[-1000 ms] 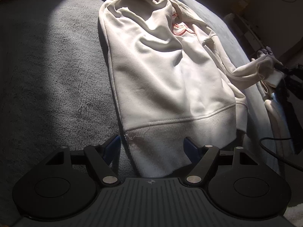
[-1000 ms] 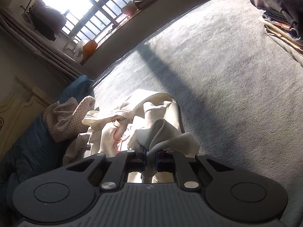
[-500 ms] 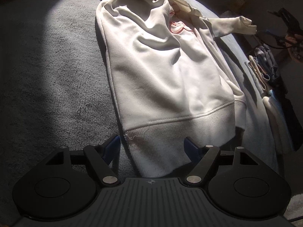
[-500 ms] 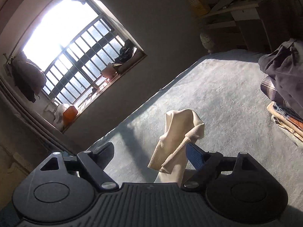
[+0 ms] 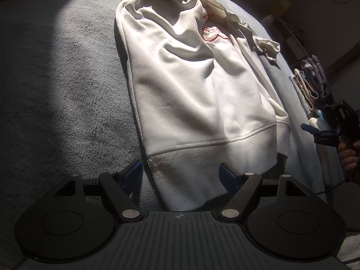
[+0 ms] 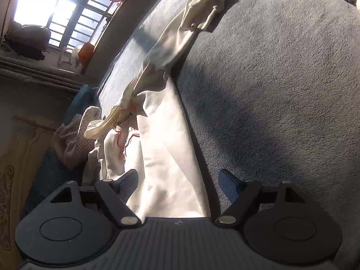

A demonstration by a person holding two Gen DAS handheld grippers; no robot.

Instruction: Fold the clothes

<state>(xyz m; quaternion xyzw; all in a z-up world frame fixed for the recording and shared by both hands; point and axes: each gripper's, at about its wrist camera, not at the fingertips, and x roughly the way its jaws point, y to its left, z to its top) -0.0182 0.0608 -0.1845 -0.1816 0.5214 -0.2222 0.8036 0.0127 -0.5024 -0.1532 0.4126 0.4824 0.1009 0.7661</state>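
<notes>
A cream sweatshirt (image 5: 193, 85) with a pink chest print lies flat on the grey blanket (image 5: 56, 78), ribbed hem toward me. My left gripper (image 5: 182, 175) is open, its blue pads straddling the hem's left part just above it. One sleeve (image 5: 263, 42) lies stretched out to the right. In the right wrist view the same sweatshirt (image 6: 162, 168) runs away from me, its sleeve (image 6: 191, 22) laid out on the blanket (image 6: 281, 78). My right gripper (image 6: 180, 182) is open and empty over the sweatshirt's edge; it also shows in the left wrist view (image 5: 324, 132).
A stack of folded clothes (image 5: 312, 85) sits at the blanket's right side. A checked garment (image 6: 74, 135) and a blue pillow (image 6: 78, 103) lie beyond the collar. A barred window (image 6: 74, 6) and a wooden headboard (image 6: 13, 180) are to the left.
My right gripper opened and let go of the sleeve, which now lies stretched on the blanket. It then swung down over the sweatshirt's edge. My left gripper stayed at the hem.
</notes>
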